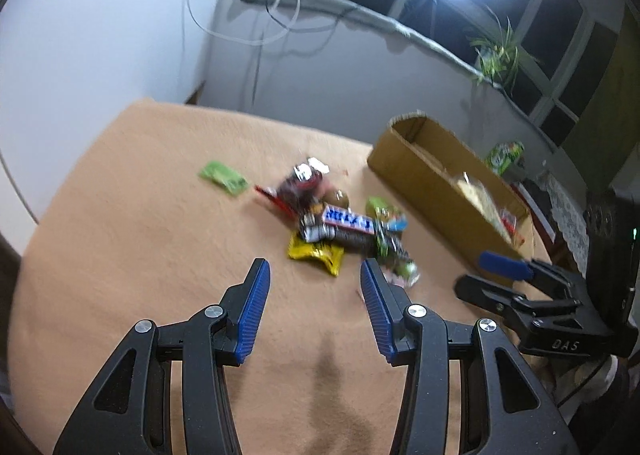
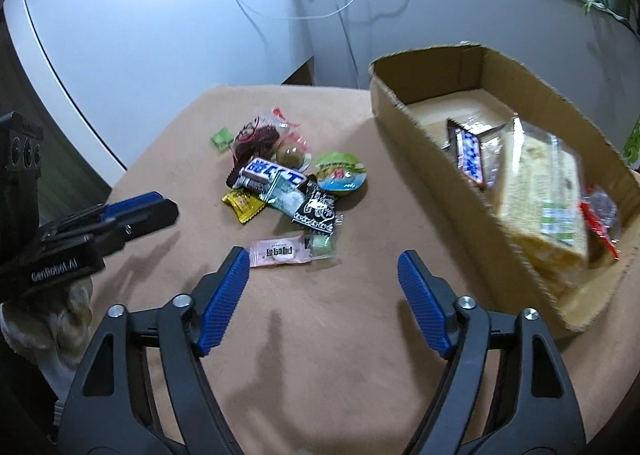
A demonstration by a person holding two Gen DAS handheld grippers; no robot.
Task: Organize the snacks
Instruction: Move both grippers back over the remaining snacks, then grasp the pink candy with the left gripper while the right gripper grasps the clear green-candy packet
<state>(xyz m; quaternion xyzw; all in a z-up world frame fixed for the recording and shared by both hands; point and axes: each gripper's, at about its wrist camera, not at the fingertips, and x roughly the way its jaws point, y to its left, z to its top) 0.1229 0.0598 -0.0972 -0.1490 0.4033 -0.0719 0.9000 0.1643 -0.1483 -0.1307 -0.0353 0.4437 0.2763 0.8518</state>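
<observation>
Two grippers, left [image 1: 314, 275] and right [image 2: 322, 265], hung released over one snack pile [image 2: 280, 183] mid-tabletop; only the right view showed three packets inside the single box [image 2: 404, 127].

Table [image 2: 320, 335]: carries the snack pile and the box.
Pile [image 2: 288, 183]: mid-table, left of the box.
Box [image 2: 432, 159]: on the table's right side, open on top.
In box: bar [image 2: 470, 153] toward the far end, noodle pack [image 2: 540, 199] nearer, small packet [image 2: 604, 215] right of it.
Sachet [image 2: 280, 251]: nearest piece, apart from the pile, just beyond the right gripper [image 2: 322, 265].
Lone packet [image 2: 221, 139]: at the pile's far left.
Left gripper [image 1: 314, 269]: before the pile.
Plant [image 1: 496, 55]: on the sill behind the table.
</observation>
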